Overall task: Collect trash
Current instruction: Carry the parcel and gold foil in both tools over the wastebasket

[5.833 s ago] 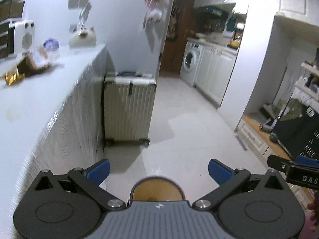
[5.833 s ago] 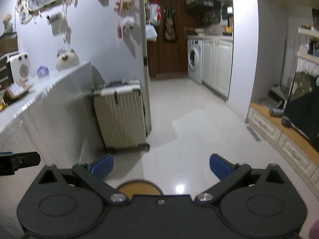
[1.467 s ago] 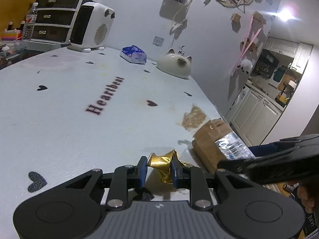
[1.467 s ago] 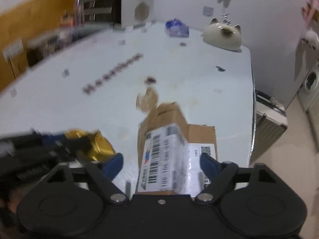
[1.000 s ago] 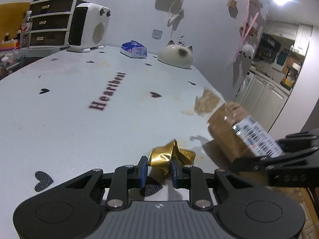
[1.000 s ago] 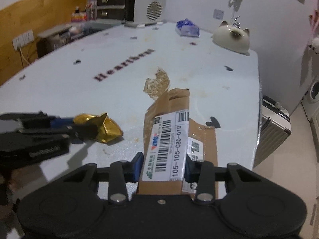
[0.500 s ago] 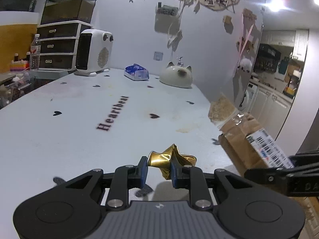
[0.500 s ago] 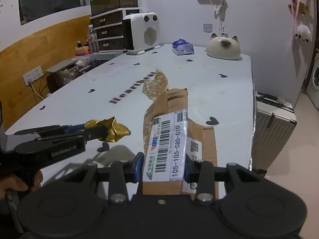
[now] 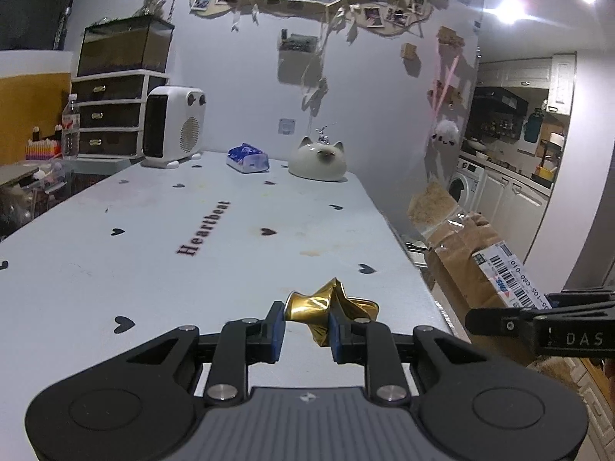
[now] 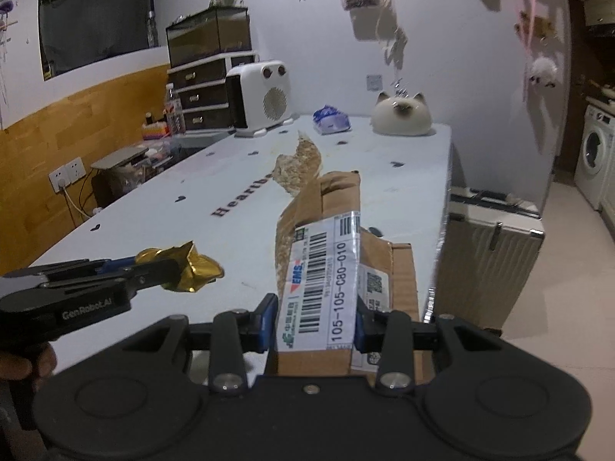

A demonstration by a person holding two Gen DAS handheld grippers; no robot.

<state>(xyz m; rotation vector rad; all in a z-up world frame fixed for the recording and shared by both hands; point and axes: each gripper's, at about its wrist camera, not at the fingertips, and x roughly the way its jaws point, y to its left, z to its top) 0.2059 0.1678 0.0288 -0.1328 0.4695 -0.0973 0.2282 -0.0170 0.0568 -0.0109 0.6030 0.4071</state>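
Above table [image 9: 115, 269], left claw [image 9: 305, 324] grips foil [image 9: 326, 303], right claw [image 10: 315, 320] cardboard [image 10: 330, 269].

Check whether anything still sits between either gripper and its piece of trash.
Nothing does. The left gripper is clamped on the crumpled gold foil wrapper, and the right gripper on the torn brown cardboard parcel. No bin is in view.

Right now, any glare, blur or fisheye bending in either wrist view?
Left wrist: two ceiling lights flare at top right; room dim, the gold foil in the left gripper sharp. Right wrist: no glare, the shipping label on the cardboard package readable, walls and table edge bowed by fisheye, corners vignetted.
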